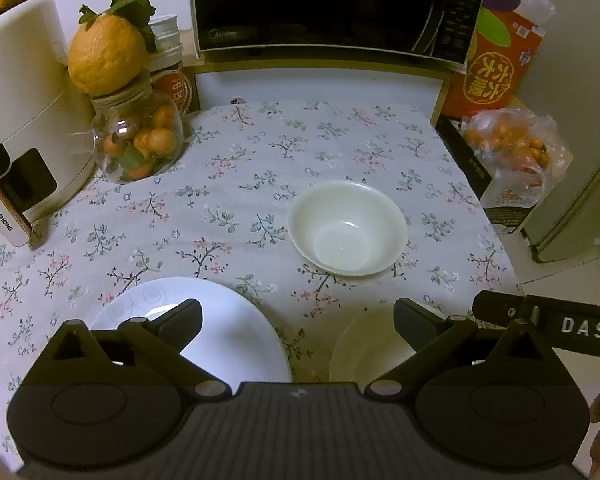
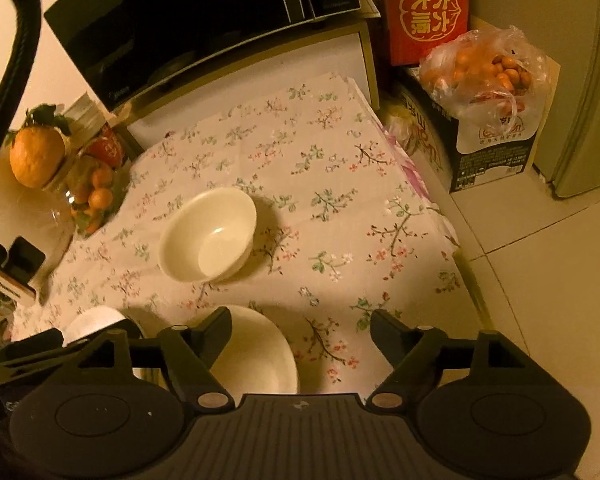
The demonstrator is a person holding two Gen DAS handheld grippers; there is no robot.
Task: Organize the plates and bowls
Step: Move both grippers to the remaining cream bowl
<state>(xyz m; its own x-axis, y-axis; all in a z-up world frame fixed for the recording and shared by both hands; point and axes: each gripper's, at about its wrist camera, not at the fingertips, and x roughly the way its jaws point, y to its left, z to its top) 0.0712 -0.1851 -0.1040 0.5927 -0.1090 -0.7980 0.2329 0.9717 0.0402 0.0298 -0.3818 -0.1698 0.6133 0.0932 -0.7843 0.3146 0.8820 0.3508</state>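
On the floral tablecloth (image 1: 228, 168) a white plate (image 1: 228, 320) lies near, under my left gripper's left finger. A cream bowl (image 1: 348, 228) stands upright farther out, to the right of centre. A second cream bowl (image 1: 364, 348) sits close in, partly behind the right finger. My left gripper (image 1: 298, 308) hangs above them, wide open and holding nothing. In the right wrist view the far bowl (image 2: 208, 236) is ahead to the left and the near bowl (image 2: 260, 352) lies under the left finger. My right gripper (image 2: 300, 317) is open and holds nothing. The plate (image 2: 92, 320) shows partly at the left.
A microwave (image 1: 320, 4) on a shelf closes off the back. At the left stand a white appliance (image 1: 24, 112) and a glass jar of small oranges (image 1: 140, 144). Boxes and a bag of oranges (image 2: 480, 72) stand off the table's right edge, above the tiled floor (image 2: 540, 280).
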